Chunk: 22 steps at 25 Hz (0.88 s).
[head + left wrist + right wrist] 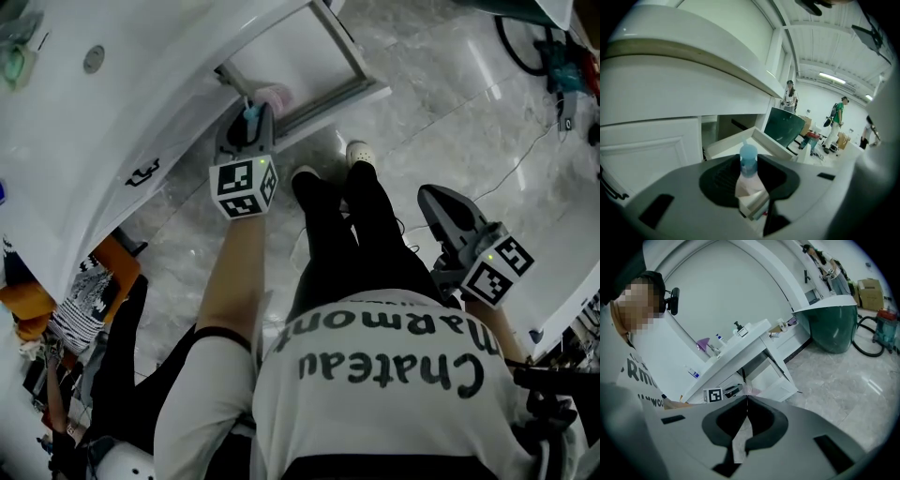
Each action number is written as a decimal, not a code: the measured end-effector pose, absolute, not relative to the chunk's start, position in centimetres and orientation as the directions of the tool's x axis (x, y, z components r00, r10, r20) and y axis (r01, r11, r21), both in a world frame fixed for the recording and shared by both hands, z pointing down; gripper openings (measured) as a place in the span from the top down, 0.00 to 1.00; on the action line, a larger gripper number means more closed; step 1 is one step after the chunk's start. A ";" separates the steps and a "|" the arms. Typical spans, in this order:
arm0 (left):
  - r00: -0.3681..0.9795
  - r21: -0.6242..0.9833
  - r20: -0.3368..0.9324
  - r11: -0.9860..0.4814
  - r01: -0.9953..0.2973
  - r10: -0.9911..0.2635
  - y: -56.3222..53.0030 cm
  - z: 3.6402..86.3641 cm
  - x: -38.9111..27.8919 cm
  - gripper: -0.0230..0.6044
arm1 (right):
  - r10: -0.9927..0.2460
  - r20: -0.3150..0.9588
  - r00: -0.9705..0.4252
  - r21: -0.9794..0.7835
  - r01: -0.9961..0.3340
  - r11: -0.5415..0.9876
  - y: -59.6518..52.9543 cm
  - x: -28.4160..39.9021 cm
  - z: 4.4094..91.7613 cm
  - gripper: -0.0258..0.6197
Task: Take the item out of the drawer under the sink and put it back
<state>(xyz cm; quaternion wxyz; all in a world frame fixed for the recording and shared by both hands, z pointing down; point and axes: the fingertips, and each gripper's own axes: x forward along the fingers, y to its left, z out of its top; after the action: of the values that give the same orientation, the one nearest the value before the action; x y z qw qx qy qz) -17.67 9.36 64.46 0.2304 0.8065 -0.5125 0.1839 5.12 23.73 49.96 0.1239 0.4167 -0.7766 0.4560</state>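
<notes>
Hanging at the head view's lower right, right gripper [431,197] has its jaws pressed together on nothing. Left gripper [251,117], upper centre, pinches the blue-capped pink bottle [749,180] at the front edge of the open drawer [314,70] under the sink counter [141,84].

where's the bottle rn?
The bottle is held between the jaws of the left gripper, at the near edge of the open drawer under the sink, upper middle of the head view.
</notes>
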 end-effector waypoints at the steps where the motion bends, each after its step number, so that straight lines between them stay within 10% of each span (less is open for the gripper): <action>1: 0.407 0.179 0.532 -0.371 -0.911 -0.743 9.3 64.4 -17.6 0.78 | -0.535 0.573 -0.621 -0.605 -0.761 0.235 23.8 5.3 50.0 0.94; 22: 0.468 0.141 0.428 -0.454 -0.880 -0.773 9.8 58.4 -17.9 0.79 | -0.578 0.535 -0.616 -0.599 -0.759 0.255 24.2 4.6 47.9 0.94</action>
<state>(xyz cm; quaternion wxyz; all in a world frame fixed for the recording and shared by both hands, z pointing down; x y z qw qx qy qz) -17.94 9.80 58.41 0.1738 0.8389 -0.4925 0.1533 4.60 24.24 47.90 0.1036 0.4257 -0.7852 0.4376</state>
